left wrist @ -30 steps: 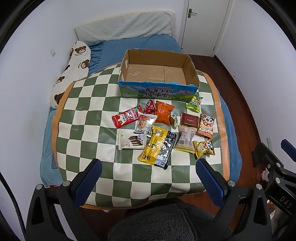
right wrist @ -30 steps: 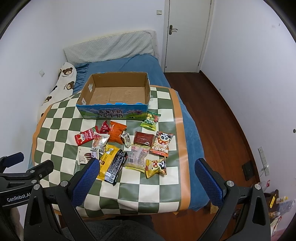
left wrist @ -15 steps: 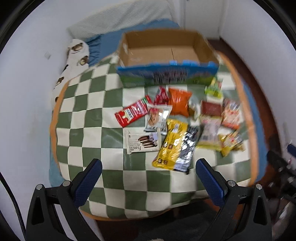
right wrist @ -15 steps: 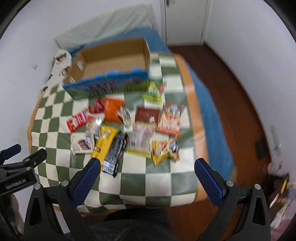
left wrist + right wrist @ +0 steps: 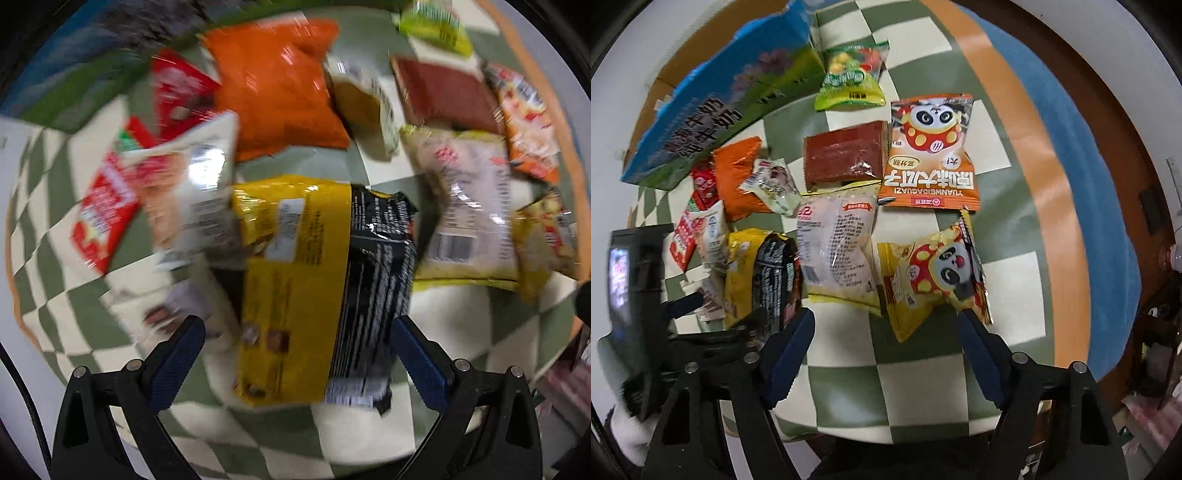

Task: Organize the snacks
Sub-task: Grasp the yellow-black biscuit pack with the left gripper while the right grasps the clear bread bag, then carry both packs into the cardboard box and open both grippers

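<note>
Snacks lie in a loose cluster on the checked green-and-white cloth (image 5: 923, 376), with the blue cardboard box (image 5: 713, 110) at about eleven o'clock of them. Left gripper (image 5: 295, 350) hangs over the yellow packet (image 5: 295, 288) and the black packet (image 5: 373, 295) beside it, jaws spread wide to either side, pads not pressing. Right gripper (image 5: 886, 336) has just been closing; its jaws stand half apart, with the lower edge of the yellow panda packet (image 5: 931, 277) between the tips, no grip visible. Orange panda packet (image 5: 931, 155) lies at twelve o'clock of that one
</note>
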The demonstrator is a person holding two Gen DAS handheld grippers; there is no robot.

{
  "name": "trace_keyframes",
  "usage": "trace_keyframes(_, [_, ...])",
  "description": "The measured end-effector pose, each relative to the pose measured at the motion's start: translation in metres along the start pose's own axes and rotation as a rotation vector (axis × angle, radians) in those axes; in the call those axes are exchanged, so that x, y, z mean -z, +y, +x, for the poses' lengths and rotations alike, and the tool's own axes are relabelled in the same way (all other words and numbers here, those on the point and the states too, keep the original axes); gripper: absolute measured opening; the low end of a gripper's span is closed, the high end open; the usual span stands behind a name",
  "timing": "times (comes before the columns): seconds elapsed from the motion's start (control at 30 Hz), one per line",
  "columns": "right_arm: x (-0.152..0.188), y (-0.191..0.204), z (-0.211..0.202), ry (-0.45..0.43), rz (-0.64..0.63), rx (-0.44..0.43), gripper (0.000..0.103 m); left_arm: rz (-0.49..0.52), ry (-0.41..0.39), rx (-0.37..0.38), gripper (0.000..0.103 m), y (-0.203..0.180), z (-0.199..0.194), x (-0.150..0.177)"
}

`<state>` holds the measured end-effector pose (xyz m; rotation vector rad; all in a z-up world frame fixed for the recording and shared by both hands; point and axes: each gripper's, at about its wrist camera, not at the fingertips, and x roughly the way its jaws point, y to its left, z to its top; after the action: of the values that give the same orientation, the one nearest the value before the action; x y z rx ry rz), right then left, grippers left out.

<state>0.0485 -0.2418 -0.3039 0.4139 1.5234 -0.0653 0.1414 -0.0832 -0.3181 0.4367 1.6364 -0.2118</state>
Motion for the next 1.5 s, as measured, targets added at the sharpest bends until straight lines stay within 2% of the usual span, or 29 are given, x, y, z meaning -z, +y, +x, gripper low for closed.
trace_keyframes(0.07, [-0.004,0.006,0.007,0.012,-0.015,0.005,0.082,0.02,0.003,0.034,0.103,-0.006,0.009,-0.004])
trace_keyframes(0.1, [-0.006,0.009,0.01,0.016,-0.022,0.0,0.082,0.027,0.0,0.046,0.098,-0.008,0.012,-0.005])
trace_keyframes(0.13, [-0.008,0.013,0.012,0.017,-0.028,-0.002,0.082,0.024,-0.005,0.056,0.087,-0.009,0.012,-0.004])
trace_keyframes(0.17, [-0.01,0.016,0.014,0.019,-0.033,-0.001,0.082,0.011,-0.01,0.067,0.083,-0.009,0.013,-0.003])
trace_keyframes(0.23, [-0.015,0.021,0.019,0.022,-0.038,-0.012,0.082,-0.038,-0.026,0.072,0.083,-0.005,0.011,0.0])
trace_keyframes(0.4, [-0.032,0.042,0.035,0.027,-0.042,-0.015,0.081,-0.294,-0.033,0.11,0.083,0.034,0.008,0.023])
trace_keyframes(0.5, [-0.044,0.056,0.052,0.041,-0.036,-0.011,0.081,-0.425,-0.01,0.123,0.083,0.058,0.015,0.033])
trace_keyframes(0.53, [-0.047,0.06,0.06,0.051,-0.031,0.0,0.079,-0.46,-0.003,0.145,0.083,0.065,0.018,0.036])
trace_keyframes(0.57, [-0.051,0.064,0.069,0.067,-0.027,0.006,0.071,-0.486,0.005,0.17,0.083,0.072,0.022,0.038])
trace_keyframes(0.63, [-0.056,0.07,0.083,0.09,-0.026,0.042,0.061,-0.475,0.018,0.197,0.084,0.075,0.026,0.038])
trace_keyframes(0.73, [-0.055,0.075,0.089,0.088,-0.049,0.068,0.056,-0.43,0.032,0.228,0.084,0.078,0.03,0.039])
trace_keyframes(0.77, [-0.054,0.079,0.088,0.094,-0.076,0.074,0.049,-0.418,0.039,0.239,0.084,0.08,0.031,0.041])
trace_keyframes(1.0, [-0.02,0.092,0.089,0.22,-0.231,0.078,0.047,-0.352,0.08,0.301,0.084,0.094,0.063,0.046])
trace_keyframes(1.1, [-0.013,0.093,0.088,0.211,-0.227,0.08,0.051,-0.333,0.094,0.315,0.085,0.095,0.083,0.041])
trace_keyframes(1.17, [-0.009,0.082,0.083,0.202,-0.193,0.081,0.073,-0.329,0.083,0.31,0.085,0.096,0.09,0.038])
trace_keyframes(1.33, [0.009,0.063,0.081,0.178,-0.093,0.094,0.074,-0.324,0.036,0.273,0.082,0.09,0.087,0.046])
trace_keyframes(1.43, [0.021,0.061,0.085,0.146,-0.077,0.115,0.054,-0.321,0.009,0.245,0.081,0.086,0.084,0.057])
trace_keyframes(1.5, [0.028,0.06,0.078,0.112,-0.068,0.117,0.051,-0.316,-0.002,0.238,0.081,0.084,0.08,0.064])
